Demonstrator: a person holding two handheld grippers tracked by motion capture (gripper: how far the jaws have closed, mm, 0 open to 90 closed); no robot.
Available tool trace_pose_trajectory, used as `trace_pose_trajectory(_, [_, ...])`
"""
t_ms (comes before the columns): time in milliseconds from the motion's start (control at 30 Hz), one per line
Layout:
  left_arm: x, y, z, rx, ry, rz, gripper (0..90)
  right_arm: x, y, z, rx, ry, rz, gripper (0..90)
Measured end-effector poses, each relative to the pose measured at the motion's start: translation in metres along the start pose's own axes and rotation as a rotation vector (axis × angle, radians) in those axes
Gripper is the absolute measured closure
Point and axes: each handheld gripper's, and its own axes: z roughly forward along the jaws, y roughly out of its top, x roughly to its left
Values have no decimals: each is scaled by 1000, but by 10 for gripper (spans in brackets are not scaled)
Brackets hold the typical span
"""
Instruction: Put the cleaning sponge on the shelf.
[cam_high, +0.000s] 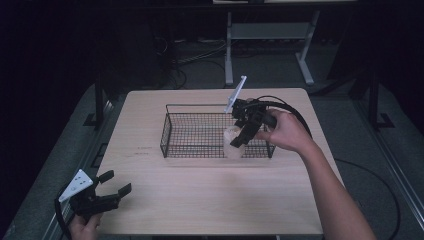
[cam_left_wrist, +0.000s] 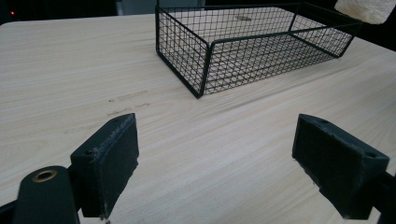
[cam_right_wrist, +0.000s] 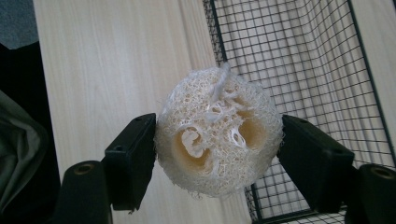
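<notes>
The right gripper (cam_right_wrist: 219, 154) pinches one loofah sponge (cam_right_wrist: 218, 130) between its jaws, at the near rim of the wire basket (cam_high: 172, 131). Whether the sponge hangs inside or just outside that rim is hard to judge. The step in hand appears to be moving the sponge at the basket; the next move calls for clearing the rim before lowering or releasing. The left gripper (cam_left_wrist: 215, 163) rests spread and empty at the table (cam_high: 210, 200) corner. Count: one sponge, one basket, two grippers.
</notes>
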Motion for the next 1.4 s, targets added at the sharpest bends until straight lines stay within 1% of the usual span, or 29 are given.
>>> trace_pose_trajectory(67, [0, 0, 0, -2, -1, -2, 138, -5, 3, -1, -10, 4, 10, 287])
trace_pose_trajectory(200, [0, 0, -1, -3, 0, -2, 138, -14, 4, 0, -1, -3, 24, 287])
trace_pose_trajectory(333, [1, -1, -1, -7, 0, -4, 138, -22, 5, 0, -4, -8, 50, 287])
trace_pose_trajectory(367, [1, -1, -1, -7, 0, -5, 138, -26, 5, 0, -3, -15, 58, 287])
trace_pose_trajectory(400, [0, -1, -1, -7, 0, -5, 138, -26, 5, 0, -3, -15, 58, 287])
trace_pose_trajectory(533, [-1, 0, -1, -3, 1, 0, 138, -35, 5, 0, -22, -12, 84, 287])
trace_pose_trajectory(733, [0, 0, -2, -6, 4, -5, 138, -51, 3, 7, -4, -22, 130, 287])
trace_pose_trajectory(1067, [0, 0, -2, -6, 2, -2, 138, -66, 5, 13, 11, -56, 169, 287])
trace_pose_trajectory(1400, [1, -1, -2, -3, 2, -4, 138, -83, 1, 23, 21, -58, 220, 286])
